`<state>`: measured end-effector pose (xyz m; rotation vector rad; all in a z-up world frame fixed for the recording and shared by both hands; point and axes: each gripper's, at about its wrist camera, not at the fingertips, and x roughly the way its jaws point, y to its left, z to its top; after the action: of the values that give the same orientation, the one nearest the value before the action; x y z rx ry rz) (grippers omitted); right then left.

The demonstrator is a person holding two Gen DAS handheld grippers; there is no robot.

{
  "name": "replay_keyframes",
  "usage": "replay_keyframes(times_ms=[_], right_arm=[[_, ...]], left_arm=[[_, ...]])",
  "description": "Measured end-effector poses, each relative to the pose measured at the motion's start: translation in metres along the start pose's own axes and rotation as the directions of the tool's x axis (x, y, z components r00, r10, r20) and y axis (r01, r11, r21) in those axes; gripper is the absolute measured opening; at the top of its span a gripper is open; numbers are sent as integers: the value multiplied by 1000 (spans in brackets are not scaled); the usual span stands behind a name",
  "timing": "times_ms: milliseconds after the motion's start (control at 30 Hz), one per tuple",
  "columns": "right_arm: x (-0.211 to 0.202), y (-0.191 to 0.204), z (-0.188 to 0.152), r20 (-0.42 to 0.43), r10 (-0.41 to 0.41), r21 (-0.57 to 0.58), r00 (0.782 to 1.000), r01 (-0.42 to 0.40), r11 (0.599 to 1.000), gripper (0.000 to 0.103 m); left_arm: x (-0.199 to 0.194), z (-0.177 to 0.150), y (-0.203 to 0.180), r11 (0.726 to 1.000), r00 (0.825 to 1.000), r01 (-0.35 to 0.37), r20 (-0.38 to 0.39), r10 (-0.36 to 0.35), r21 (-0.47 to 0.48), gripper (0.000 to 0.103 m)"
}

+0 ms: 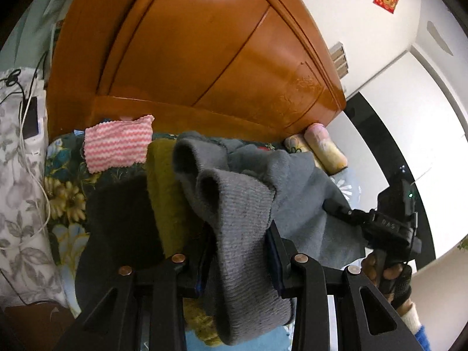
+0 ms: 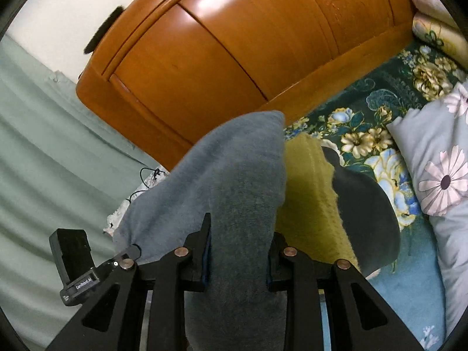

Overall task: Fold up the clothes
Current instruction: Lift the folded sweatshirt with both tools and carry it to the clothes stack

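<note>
A grey knitted garment (image 1: 239,204) hangs lifted between both grippers above the bed. My left gripper (image 1: 238,234) is shut on a bunched ribbed part of it. My right gripper (image 2: 238,234) is shut on another part of the same grey garment (image 2: 234,169); it also shows in the left wrist view (image 1: 342,212) at the right, pinching the cloth's edge. Under the grey garment lie an olive-yellow knit (image 1: 166,193) and a dark garment (image 1: 122,219), also in the right wrist view as the olive-yellow knit (image 2: 310,193) and the dark garment (image 2: 365,213).
A wooden headboard (image 1: 190,52) stands behind the bed. A pink-and-white striped cloth (image 1: 117,146) lies near it. Rolled pillows (image 1: 324,146) lie at the right, a floral quilt (image 2: 438,175) beside the floral bedsheet (image 2: 365,122). A phone with cables (image 1: 30,120) lies at the left.
</note>
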<state>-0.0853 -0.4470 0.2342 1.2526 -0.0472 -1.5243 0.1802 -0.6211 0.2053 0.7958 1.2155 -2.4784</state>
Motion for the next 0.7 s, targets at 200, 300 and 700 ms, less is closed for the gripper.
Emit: replay_keyframes(times_ms=[200,300,700], right_arm=[[12,-6,0,-11,-14,0,1000,14,1000,32],[9,-2,1,-8,-33,-15,999,33,999,34],[-39,15,3,90,-130,-45,987,134,990,40]], left_arm=[[-6,2,0,1000,1000,-10,-5,10,22,40],[-21,6,-4,999,1000,-14,13,14,38,43],[-57,23,-52,945,988,-117,137,78,305,51]])
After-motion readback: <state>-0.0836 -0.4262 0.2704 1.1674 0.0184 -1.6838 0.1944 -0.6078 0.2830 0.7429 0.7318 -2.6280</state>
